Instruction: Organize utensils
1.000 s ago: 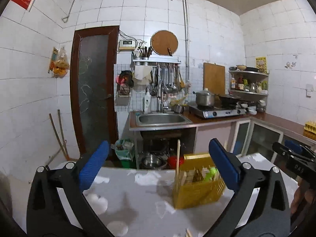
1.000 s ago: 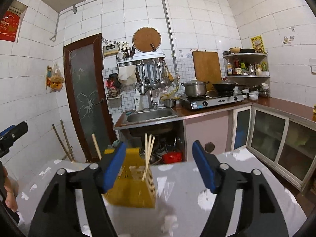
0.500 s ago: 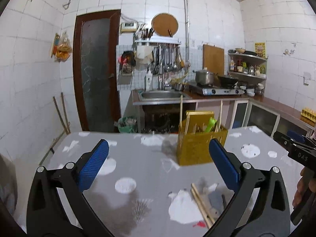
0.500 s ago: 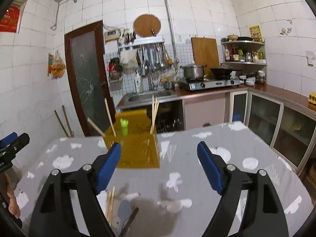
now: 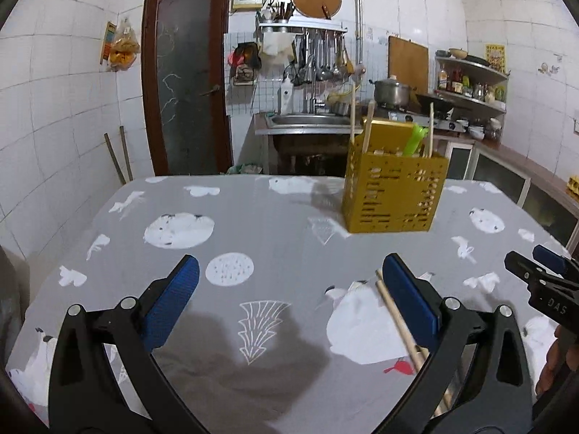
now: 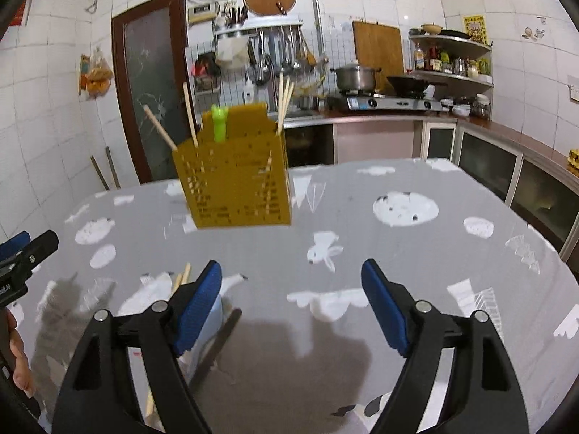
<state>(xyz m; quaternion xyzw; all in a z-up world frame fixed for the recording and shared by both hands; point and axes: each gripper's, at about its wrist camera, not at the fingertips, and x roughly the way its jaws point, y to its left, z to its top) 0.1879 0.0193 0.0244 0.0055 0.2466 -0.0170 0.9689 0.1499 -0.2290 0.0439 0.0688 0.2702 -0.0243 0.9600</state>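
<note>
Chopsticks lie loose on the table, near the yellow holder; left gripper and right gripper hang open-jawed, empty. Thin round sticks may roll or scissor when pinched.

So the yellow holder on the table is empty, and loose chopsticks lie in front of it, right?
Not empty: the left wrist view shows the yellow holder already holding upright chopsticks and a green utensil. The loose chopsticks do lie in front of it.

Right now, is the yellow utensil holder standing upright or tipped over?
Upright. The yellow utensil holder stands on its base on the table, chopsticks poking up from it.
</note>
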